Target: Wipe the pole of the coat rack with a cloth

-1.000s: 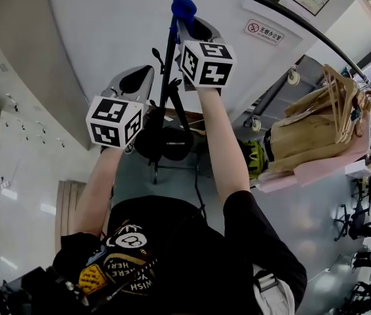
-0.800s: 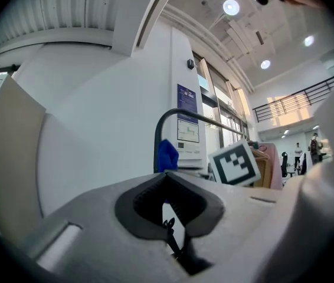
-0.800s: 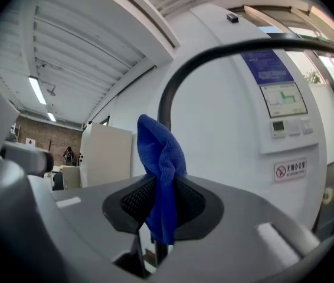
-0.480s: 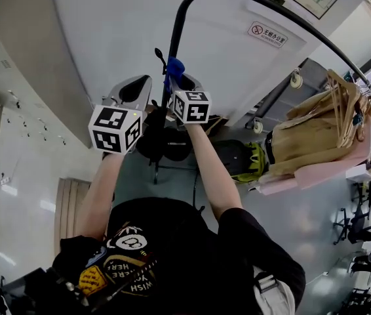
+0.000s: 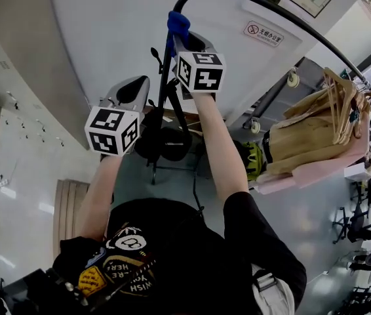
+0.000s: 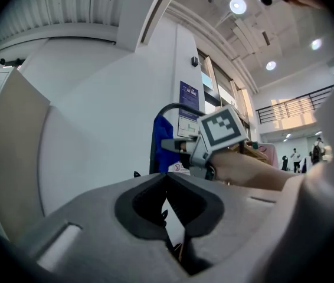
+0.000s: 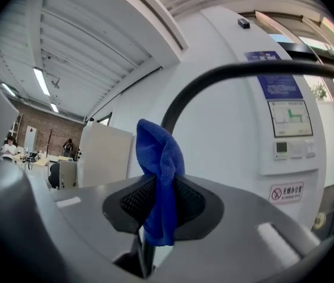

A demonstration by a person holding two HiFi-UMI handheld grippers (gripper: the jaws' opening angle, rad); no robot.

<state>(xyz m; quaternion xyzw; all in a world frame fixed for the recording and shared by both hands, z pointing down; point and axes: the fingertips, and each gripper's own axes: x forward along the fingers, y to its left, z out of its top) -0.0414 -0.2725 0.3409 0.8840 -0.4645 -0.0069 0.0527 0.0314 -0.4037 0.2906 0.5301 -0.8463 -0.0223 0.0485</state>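
The coat rack's black pole [image 5: 161,97] rises from the floor and bends to the right at its top. My right gripper [image 5: 180,35] is shut on a blue cloth [image 5: 177,22], which is pressed to the pole just below the bend. In the right gripper view the cloth [image 7: 160,175] hangs between the jaws, with the pole [image 7: 226,75] arching behind it. My left gripper [image 5: 137,84] sits lower and just left of the pole, shut with nothing between its jaws. The left gripper [image 6: 166,178] view shows the cloth [image 6: 161,143] ahead and above.
A short hook [image 5: 154,54] sticks out of the pole. A black bag [image 5: 166,143] hangs low on the rack. At the right a wheeled rail holds brown garments [image 5: 316,130], with a yellow-green helmet [image 5: 254,157] beside it. A white wall [image 5: 107,38] stands right behind the pole.
My right gripper slid the cloth down the pole and has come back up to near the bend. The left gripper has hardly moved.
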